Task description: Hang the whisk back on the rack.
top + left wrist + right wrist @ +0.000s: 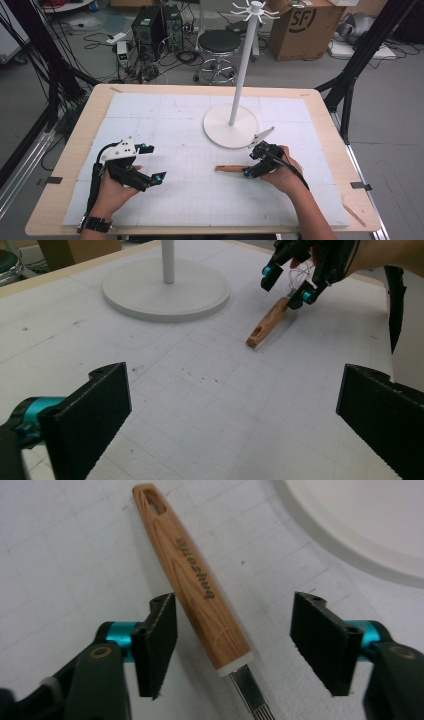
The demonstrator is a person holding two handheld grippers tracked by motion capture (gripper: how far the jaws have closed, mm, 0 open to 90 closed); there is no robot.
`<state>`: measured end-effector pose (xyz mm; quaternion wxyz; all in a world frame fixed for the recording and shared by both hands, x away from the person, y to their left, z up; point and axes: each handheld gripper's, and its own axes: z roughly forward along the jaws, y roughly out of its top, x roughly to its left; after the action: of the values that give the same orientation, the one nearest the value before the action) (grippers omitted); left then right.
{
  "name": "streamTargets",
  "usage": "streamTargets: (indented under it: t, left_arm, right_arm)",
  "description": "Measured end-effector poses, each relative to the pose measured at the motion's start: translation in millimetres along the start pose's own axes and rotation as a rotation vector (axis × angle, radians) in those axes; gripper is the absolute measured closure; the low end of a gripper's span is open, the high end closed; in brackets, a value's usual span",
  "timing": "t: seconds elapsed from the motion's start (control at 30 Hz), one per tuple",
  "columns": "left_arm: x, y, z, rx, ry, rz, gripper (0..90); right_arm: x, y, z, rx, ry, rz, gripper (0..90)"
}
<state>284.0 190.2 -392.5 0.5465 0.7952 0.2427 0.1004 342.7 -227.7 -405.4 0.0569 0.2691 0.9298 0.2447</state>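
Wood-handled wire whisk point(195, 587) by white stand base point(231, 126): right tongs point(235, 640) half-wide, not gripping; may slip. Left tongs point(235, 412) wide, empty.

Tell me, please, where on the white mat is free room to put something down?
The mat is bare on its far left, between the left claw and the stand's round base, and along the near edge between both hands. It is crowded at the right: the right claw straddles the wooden handle close to the base.
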Motion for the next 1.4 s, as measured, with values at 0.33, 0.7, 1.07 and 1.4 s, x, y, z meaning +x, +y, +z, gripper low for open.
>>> streamTargets:
  t: [0.33,0.7,1.07,1.4]
  left_arm:
    - [1.8,-0.9,-3.6,-0.003,0.008,0.000,1.7]
    - [-0.7,-0.2,-2.4,0.004,0.006,0.002,1.7]
    - [0.0,0.0,-3.7,0.001,0.011,0.002,1.7]
    - [0.1,0.5,-5.6,-0.006,0.012,0.000,1.7]
  right_arm:
    - [4.5,3.3,13.7,0.135,0.030,-0.066,54.3]
    - [11.3,3.1,11.9,0.159,0.029,-0.082,62.8]
    - [16.5,5.0,11.2,0.171,0.051,-0.097,68.8]
    - [16.4,6.2,-10.1,0.003,0.061,-0.063,69.0]
